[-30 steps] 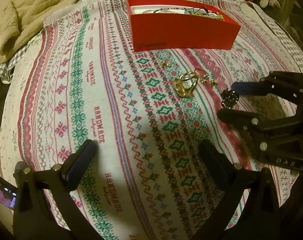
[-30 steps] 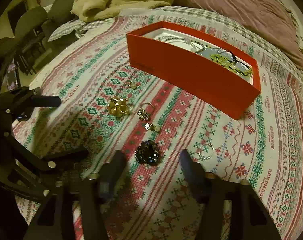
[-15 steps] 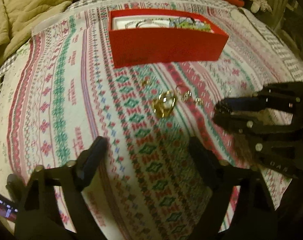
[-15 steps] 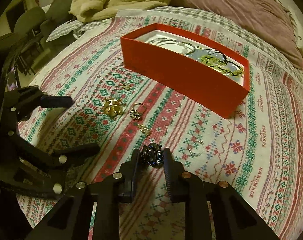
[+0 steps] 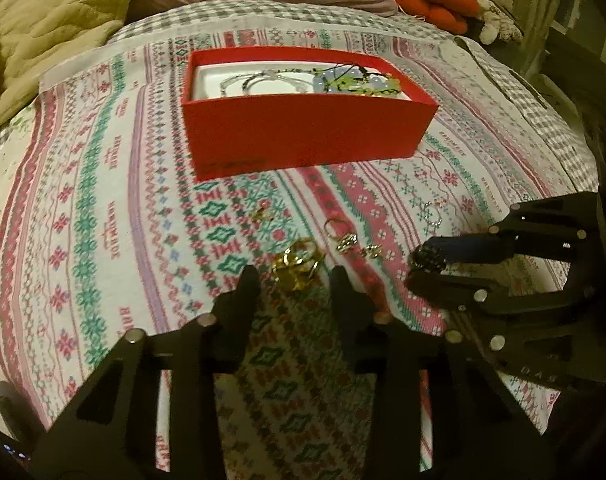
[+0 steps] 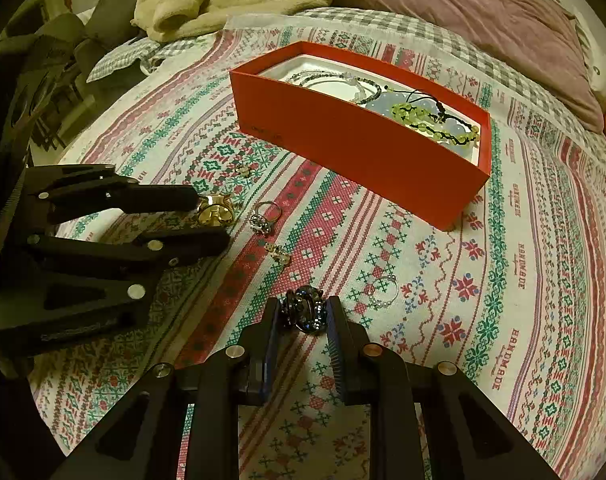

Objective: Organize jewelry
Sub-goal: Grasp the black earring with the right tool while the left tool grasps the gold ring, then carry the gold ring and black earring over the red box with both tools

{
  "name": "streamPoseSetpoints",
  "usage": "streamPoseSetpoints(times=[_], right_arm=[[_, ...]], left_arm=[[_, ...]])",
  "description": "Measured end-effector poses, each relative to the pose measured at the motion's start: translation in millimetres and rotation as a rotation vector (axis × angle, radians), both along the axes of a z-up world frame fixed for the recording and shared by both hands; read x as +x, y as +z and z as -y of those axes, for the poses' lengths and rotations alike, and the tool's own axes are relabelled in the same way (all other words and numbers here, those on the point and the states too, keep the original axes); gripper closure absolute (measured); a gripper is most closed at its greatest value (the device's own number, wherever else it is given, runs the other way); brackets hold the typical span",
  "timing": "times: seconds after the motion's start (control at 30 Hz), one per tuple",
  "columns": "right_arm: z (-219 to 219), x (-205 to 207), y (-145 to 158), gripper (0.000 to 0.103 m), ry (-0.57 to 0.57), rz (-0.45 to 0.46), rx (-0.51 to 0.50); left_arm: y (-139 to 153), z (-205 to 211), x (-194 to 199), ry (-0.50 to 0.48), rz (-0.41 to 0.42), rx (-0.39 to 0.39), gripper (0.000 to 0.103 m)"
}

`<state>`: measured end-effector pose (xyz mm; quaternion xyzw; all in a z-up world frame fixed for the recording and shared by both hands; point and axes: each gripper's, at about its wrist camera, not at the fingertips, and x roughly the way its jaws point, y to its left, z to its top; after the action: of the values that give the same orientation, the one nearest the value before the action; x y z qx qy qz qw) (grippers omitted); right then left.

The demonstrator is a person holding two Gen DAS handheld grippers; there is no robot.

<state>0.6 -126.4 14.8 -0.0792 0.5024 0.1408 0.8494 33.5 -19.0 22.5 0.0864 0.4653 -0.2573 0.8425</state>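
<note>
Left gripper now advanced, fingers narrower, straddling gold ring on cloth, not yet clamped. Right gripper stays clamped on dark brooch. Red box beyond both fingertips.

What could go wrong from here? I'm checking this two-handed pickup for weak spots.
The right tongs pinch the dark jeweled piece only at their tips, so it may slip before reaching the red box. The left tongs straddle the gold ring; closing could knock it toward the smaller ring.
</note>
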Motion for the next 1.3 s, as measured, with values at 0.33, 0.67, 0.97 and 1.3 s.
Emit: streamPoseSetpoints(times=[0.33, 0.67, 0.97, 1.3], right_arm=[[3.6, 0.9, 0.2, 0.080, -0.009, -0.007, 0.004], [9.0, -2.4, 5.9, 0.080, -0.056, -0.042, 0.030], [14.2, -4.2, 15.2, 0.080, -0.087, -0.066, 0.055], [18.9, -3.7, 27.5, 0.080, -0.118, -0.079, 0.076]], left_arm=[[-1.1, 2.9, 1.2, 0.004, -0.014, -0.007, 0.080], [2.4, -4.3, -2.7, 0.042, -0.052, -0.009, 0.081], [8.2, -12.4, -4.7, 0.105, -0.117, -0.017, 0.081], [19.9, -14.6, -5.8, 0.149, -0.151, -0.022, 0.081]])
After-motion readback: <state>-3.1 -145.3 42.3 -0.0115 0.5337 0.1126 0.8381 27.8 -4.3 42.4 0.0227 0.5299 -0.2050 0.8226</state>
